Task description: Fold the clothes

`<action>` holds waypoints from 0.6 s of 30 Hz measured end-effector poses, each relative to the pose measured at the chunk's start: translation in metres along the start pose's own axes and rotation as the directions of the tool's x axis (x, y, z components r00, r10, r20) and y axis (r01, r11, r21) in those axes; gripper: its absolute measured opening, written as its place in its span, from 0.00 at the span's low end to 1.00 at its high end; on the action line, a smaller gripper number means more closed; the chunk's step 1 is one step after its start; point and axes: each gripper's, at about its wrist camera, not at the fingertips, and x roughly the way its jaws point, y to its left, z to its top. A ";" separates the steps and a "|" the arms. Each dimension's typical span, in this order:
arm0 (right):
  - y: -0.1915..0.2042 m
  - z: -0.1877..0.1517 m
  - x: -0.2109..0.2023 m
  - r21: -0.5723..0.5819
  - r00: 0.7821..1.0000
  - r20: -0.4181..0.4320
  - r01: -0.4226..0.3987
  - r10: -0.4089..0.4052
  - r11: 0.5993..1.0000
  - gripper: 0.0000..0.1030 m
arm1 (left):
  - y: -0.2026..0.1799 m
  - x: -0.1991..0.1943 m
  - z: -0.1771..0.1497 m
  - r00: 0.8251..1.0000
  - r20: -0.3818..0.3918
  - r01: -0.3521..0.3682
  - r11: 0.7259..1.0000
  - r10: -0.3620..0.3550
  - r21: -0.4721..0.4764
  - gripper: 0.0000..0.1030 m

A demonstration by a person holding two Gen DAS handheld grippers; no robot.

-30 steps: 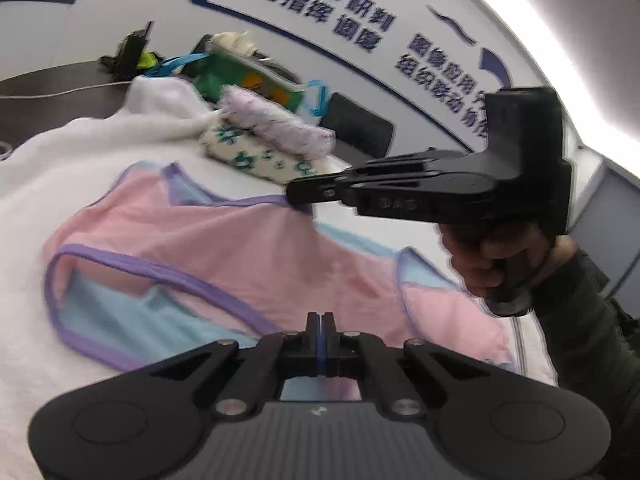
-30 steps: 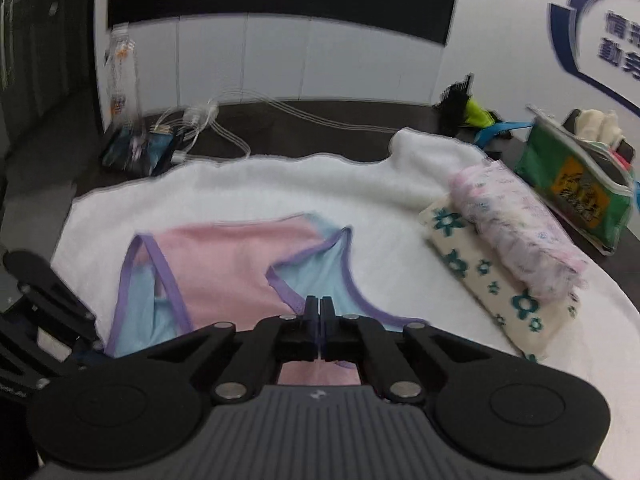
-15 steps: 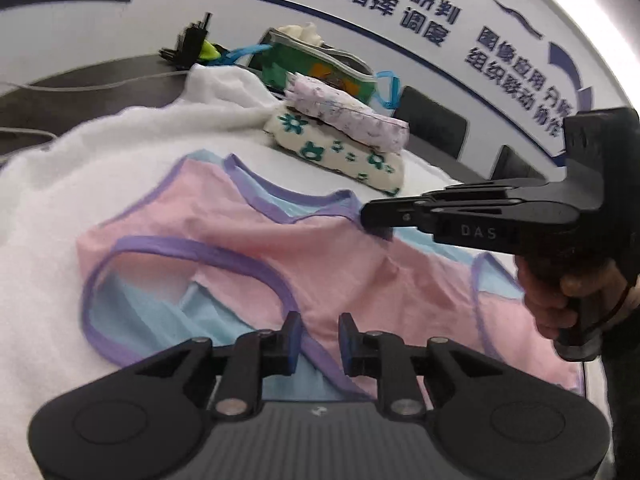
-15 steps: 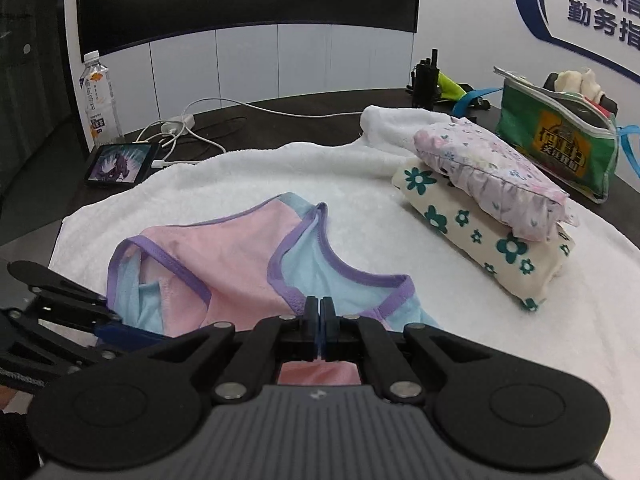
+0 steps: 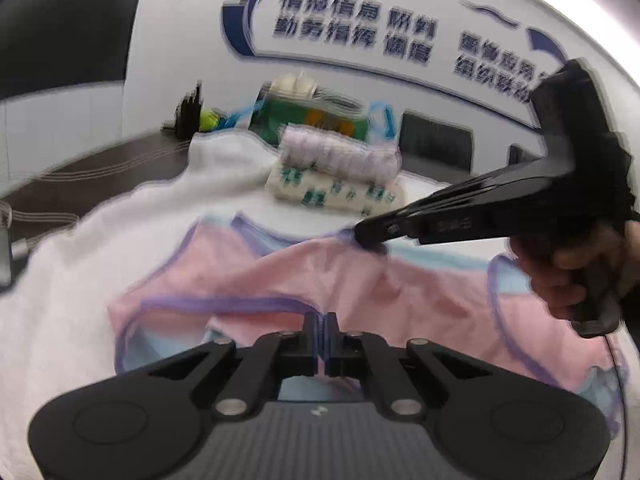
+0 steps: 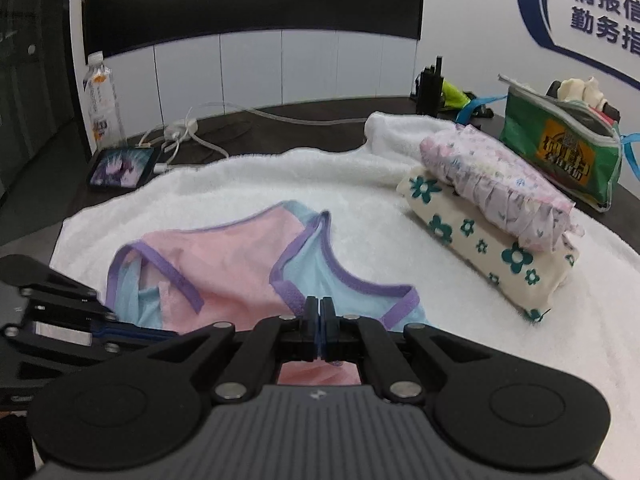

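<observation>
The pink top [image 6: 224,264] lies spread on the white towel [image 6: 360,200], its long side running across in front of us. Our left gripper [image 5: 322,334] is pressed together on its near hem and our right gripper [image 6: 320,320] pinches the purple-edged strap end, so both hold one long edge. Beyond it, two folded clothes [image 6: 488,216] sit stacked, likely clear of a fold away from us.

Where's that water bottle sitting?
In the right wrist view, the bottle stands far left on the dark table, behind the phone, beyond the white towel.
</observation>
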 end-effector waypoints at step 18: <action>-0.003 -0.039 -0.029 0.278 0.999 -0.042 -0.013 0.026 0.960 0.35 | -0.052 -0.014 -0.041 0.976 -0.041 0.215 0.941 -0.212 0.259 0.39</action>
